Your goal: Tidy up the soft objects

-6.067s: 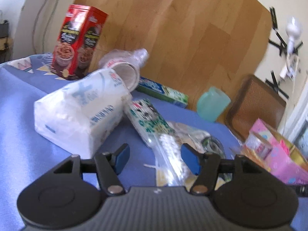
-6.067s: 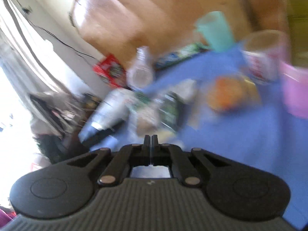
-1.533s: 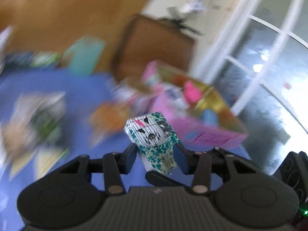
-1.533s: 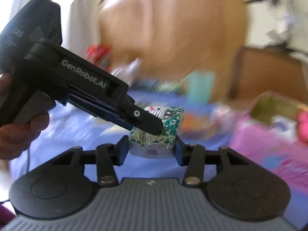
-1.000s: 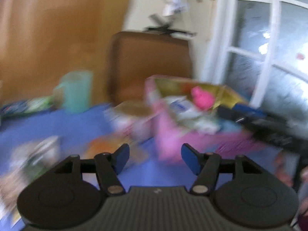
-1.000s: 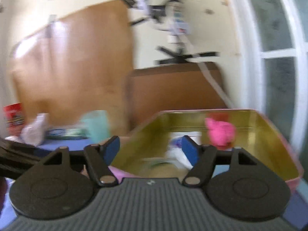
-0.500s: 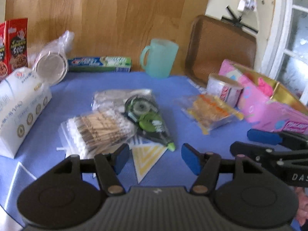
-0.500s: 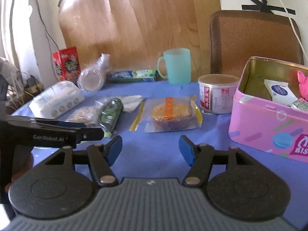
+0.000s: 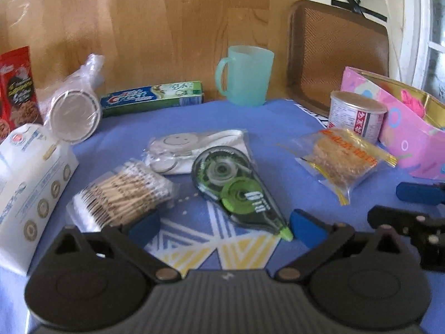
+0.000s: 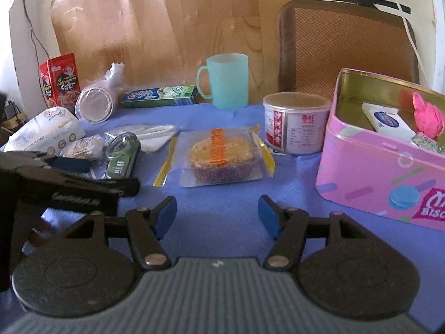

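Tabletop layout:
- Rear row along wooden panel, left to right: snack box, bagged cup stack on its side, toothpaste box, mug.
- Chair back behind tabletop, right of mug.
- Tissue pack at left edge.
- Cotton swab bag right of tissue pack; correction tape dispenser just beside it.
- Wrapped cake at centre; can behind it to right.
- Biscuit tin far right, open, small packs inside.
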Demonstrator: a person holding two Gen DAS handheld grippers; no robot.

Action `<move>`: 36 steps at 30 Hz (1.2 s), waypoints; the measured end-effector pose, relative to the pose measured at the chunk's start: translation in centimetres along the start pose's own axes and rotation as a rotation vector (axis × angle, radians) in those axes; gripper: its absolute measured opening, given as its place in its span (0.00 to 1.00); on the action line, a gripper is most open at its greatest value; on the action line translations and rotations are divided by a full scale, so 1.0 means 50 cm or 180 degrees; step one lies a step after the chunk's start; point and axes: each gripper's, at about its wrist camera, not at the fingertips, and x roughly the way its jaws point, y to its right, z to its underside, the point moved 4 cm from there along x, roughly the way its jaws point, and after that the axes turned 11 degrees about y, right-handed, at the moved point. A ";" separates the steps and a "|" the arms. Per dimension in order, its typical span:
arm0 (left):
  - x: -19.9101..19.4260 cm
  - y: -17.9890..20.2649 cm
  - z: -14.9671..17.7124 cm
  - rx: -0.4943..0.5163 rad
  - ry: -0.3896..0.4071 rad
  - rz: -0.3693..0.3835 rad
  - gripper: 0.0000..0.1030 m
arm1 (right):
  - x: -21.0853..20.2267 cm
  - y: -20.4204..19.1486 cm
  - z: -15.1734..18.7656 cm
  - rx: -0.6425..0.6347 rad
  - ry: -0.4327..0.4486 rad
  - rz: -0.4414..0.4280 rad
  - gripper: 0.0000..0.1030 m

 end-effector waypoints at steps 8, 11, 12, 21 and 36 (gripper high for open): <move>-0.001 0.005 0.001 0.0012 -0.0004 -0.0008 1.00 | 0.000 -0.001 0.000 -0.0021 -0.0015 0.0004 0.66; -0.001 0.007 0.001 0.0016 -0.0004 -0.0006 1.00 | 0.002 -0.004 0.001 -0.0098 -0.0035 0.0019 0.66; -0.001 0.007 0.001 0.0016 -0.0004 -0.0004 1.00 | 0.003 -0.004 0.001 -0.0120 -0.0039 0.0020 0.66; -0.001 0.007 0.001 0.0020 -0.0005 0.0004 1.00 | 0.002 -0.008 0.001 -0.0147 -0.0047 0.0050 0.67; -0.002 0.008 0.000 0.0024 -0.0007 0.0013 1.00 | -0.009 0.010 -0.002 0.0147 0.0019 -0.0044 0.69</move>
